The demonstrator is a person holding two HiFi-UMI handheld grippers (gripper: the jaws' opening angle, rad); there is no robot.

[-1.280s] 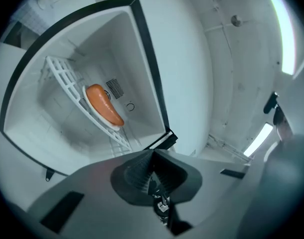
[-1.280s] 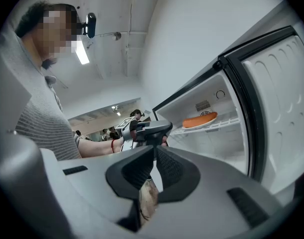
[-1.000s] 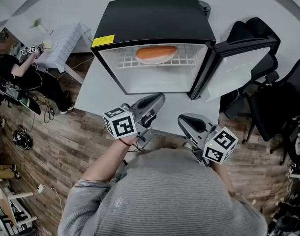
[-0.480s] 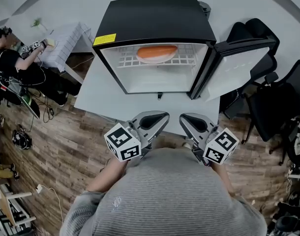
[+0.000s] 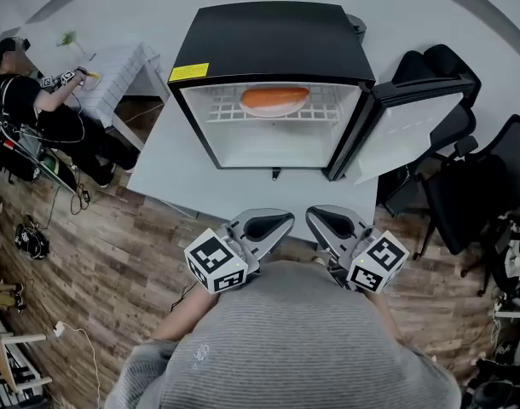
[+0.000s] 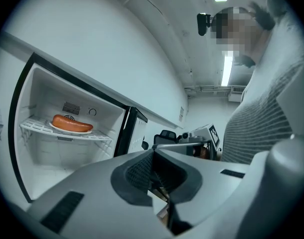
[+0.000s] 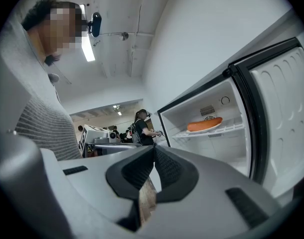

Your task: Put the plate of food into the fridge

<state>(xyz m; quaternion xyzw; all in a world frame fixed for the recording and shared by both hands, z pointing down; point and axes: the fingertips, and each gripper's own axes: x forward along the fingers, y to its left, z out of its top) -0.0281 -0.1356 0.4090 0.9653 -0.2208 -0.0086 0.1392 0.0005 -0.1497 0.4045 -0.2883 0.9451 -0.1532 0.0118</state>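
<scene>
Wood floor surrounds a white table (image 5: pixel 170 177) on which the fridge (image 5: pixel 268 32) stands with its door (image 5: pixel 396 130) swung wide to the right. Inside, the plate (image 5: pixel 274 112) with its sausage (image 5: pixel 274 99) sits on the wire shelf (image 5: pixel 217 109), so the placing looks done and shutting the door seems the step left. Both the left gripper (image 5: pixel 281 221) and right gripper (image 5: pixel 318 217) hang by the torso, clenched on nothing. Best to press the right one flat on the door's free edge and swing it steadily until it seals, without jolting the fridge.
</scene>
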